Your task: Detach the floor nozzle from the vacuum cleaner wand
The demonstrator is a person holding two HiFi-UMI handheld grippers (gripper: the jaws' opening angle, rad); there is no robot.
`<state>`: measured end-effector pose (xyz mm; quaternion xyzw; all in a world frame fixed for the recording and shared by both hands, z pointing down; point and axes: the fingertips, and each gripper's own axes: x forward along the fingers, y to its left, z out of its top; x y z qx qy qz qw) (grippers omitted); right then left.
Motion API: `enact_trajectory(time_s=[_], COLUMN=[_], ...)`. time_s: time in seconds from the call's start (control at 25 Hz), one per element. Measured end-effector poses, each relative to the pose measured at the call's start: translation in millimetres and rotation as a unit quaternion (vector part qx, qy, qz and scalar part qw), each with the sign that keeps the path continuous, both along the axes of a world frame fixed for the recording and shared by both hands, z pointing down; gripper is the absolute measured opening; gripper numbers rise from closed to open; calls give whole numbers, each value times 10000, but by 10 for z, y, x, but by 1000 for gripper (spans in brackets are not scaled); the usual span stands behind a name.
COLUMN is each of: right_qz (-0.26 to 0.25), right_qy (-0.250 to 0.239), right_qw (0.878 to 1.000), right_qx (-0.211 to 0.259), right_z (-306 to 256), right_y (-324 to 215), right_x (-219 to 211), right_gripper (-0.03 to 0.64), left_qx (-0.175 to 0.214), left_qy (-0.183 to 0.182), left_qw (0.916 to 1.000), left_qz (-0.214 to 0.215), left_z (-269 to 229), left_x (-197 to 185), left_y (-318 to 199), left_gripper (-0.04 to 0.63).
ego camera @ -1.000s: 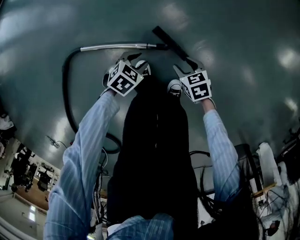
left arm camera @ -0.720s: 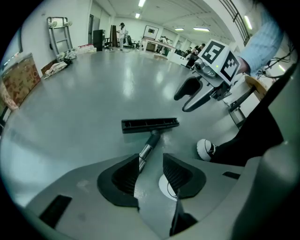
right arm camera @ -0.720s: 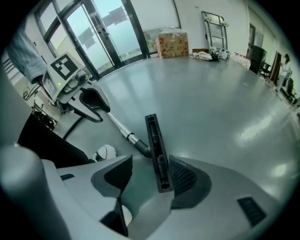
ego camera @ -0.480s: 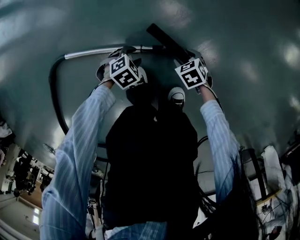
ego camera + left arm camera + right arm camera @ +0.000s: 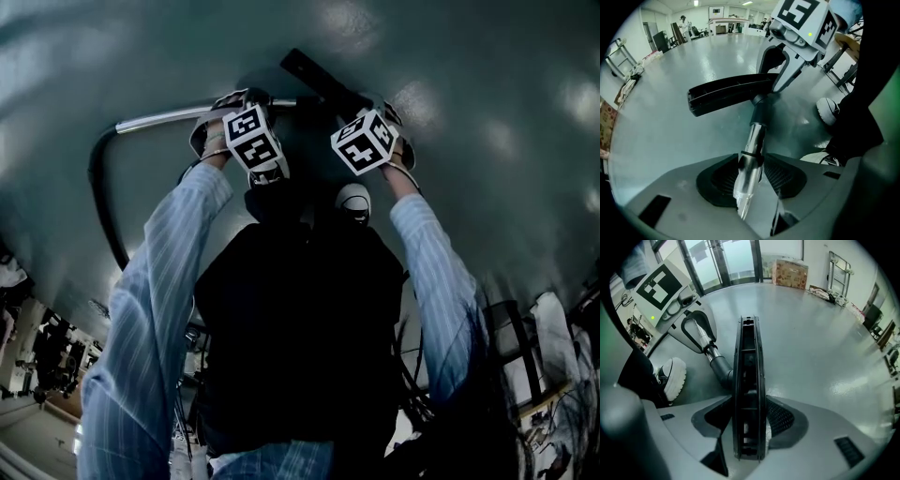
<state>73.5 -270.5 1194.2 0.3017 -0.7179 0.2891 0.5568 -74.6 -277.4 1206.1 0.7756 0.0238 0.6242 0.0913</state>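
The vacuum lies on the grey floor. Its chrome wand (image 5: 159, 117) runs right into a black elbow (image 5: 723, 369) that joins the long black floor nozzle (image 5: 314, 75). My left gripper (image 5: 232, 101) points down over the wand near the elbow. In the left gripper view the wand (image 5: 750, 168) lies between the spread pads (image 5: 717, 180) of the left gripper (image 5: 751, 180), with no visible squeeze. My right gripper (image 5: 375, 105) stands open astride the nozzle (image 5: 749, 380), which runs lengthwise between the jaws of the right gripper (image 5: 749, 427).
A black hose (image 5: 98, 197) curves from the wand's far end back toward the person. The person's white shoes (image 5: 672, 376) stand close behind the elbow. Cartons and a trolley (image 5: 790, 270) sit at the far walls. Cables and furniture lie behind the person.
Both grippers have dropped from above the shoes down to the floor as the person bent over. The left now straddles the wand and the right the nozzle.
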Motion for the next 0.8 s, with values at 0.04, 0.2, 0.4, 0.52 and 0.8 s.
enact_trajectory(time_s=[0.04, 0.2, 0.4, 0.52, 0.8], right_qz=[-3, -25, 160, 158, 980], right_qy=[-8, 33, -5, 127, 335], right_qw=[10000, 10000, 9989, 9986, 9926], right_qx=[5, -50, -434, -484, -642], right_z=[4, 1, -4, -31, -94], right_y=[-10, -17, 9, 29, 198], right_x=[-13, 16, 47, 140, 870], right_gripper=[227, 225, 225, 225, 225], left_qx=[-40, -169, -198, -228, -209], left_qy=[-22, -115, -292, -389, -466], left_qw=[10000, 9998, 9994, 9990, 9980], left_qz=[60, 45, 58, -60, -377], left_z=[16, 10, 37, 38, -52], left_x=[-11, 17, 57, 49, 84], left_y=[-13, -25, -1, 27, -3], left_gripper=[147, 147, 149, 149, 153])
